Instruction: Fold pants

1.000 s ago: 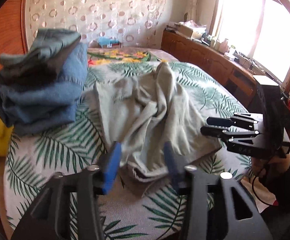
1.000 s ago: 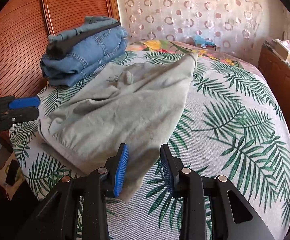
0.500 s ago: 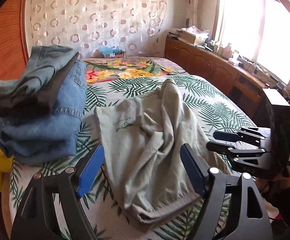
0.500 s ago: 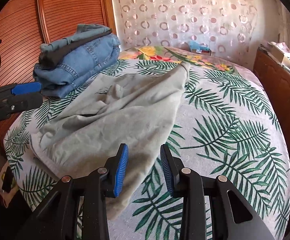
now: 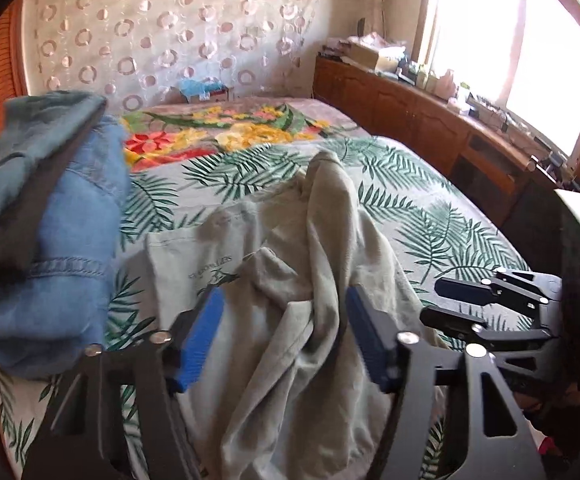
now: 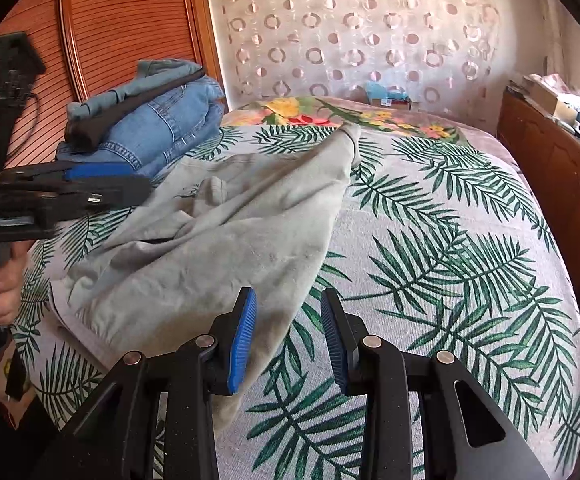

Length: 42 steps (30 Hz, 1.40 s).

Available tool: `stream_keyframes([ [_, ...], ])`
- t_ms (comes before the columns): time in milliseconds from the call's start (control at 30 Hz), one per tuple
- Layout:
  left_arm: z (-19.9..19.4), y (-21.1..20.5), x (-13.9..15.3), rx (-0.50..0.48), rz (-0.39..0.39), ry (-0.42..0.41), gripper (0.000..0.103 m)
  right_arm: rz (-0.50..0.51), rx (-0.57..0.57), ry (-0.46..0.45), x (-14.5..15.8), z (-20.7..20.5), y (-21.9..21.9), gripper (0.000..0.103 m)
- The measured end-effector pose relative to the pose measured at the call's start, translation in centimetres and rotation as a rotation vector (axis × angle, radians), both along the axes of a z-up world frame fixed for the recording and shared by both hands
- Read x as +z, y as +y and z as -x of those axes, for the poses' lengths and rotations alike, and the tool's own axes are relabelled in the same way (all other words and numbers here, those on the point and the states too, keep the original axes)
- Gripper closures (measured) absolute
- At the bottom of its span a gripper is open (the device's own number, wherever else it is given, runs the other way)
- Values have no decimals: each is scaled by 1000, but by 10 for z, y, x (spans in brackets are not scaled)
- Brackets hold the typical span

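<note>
Nearest me, the left tongs (image 5: 283,336) stand apart over a raised ridge of the crumpled pale grey-green cotton pants (image 5: 290,280); their jaws have just been closing from wider, cloth lies between the blue pads (image 5: 201,332), yet I see no pad pressing on it, so nothing is gripped. The right tongs (image 6: 287,334) hang part-way apart above the pants' near edge, empty, one pad over cloth, the other over bedspread. I judge both are poised to pinch the waistband end so the garment can be lifted and laid flat.

The pants lie bunched across the near half of the bed (image 6: 470,240), on a palm-leaf printed cover, one leg trailing toward the far floral blanket (image 5: 225,136). One pair to fold; two tongs.

Beside the pants, at the left by the wooden headboard (image 6: 129,28), sits a stack of folded denim (image 6: 157,120), likely finished work set aside. I count about three folded pieces, though the layers blur.

Farthest: circle-patterned curtain (image 6: 370,32), wooden cabinet run (image 5: 430,120) under one bright window (image 5: 530,48).
</note>
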<state>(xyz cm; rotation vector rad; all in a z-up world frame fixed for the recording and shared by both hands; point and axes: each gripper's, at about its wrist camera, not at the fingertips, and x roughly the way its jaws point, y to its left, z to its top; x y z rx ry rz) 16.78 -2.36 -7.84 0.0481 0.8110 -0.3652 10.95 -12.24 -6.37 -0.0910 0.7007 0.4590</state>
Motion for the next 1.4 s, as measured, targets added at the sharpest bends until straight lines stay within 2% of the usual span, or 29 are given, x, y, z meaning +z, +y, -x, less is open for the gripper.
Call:
stream_keyframes([
  [167,-28,-10,-15,-9,-25,65,58,10,0,-12,-2,0,4,68],
  [467,-56,-19,-38,6,-59,161,59,9,0,-41,-4,5,0,68],
  [533,-57,-18,-39,14,-61,158,68,4,-1,-40,-4,5,-1,68],
  [567,-56,-17,-39,24,-72,149,82,4,0,-40,-4,5,-1,68],
  [600,-55,-16,-38,30,-79,143,89,4,1,-41,-4,5,-1,68],
  [700,-50,-6,-29,28,-50,119,98,3,5,-40,-4,5,-1,68],
  [1067,-56,41,21,133,-75,-11,99,5,9,-34,-5,3,-1,68],
  [1267,-68,57,30,192,-80,-35,99,9,13,-32,-6,2,0,68],
  [1400,-68,54,24,184,-69,-20,99,13,16,-34,-7,3,0,68],
])
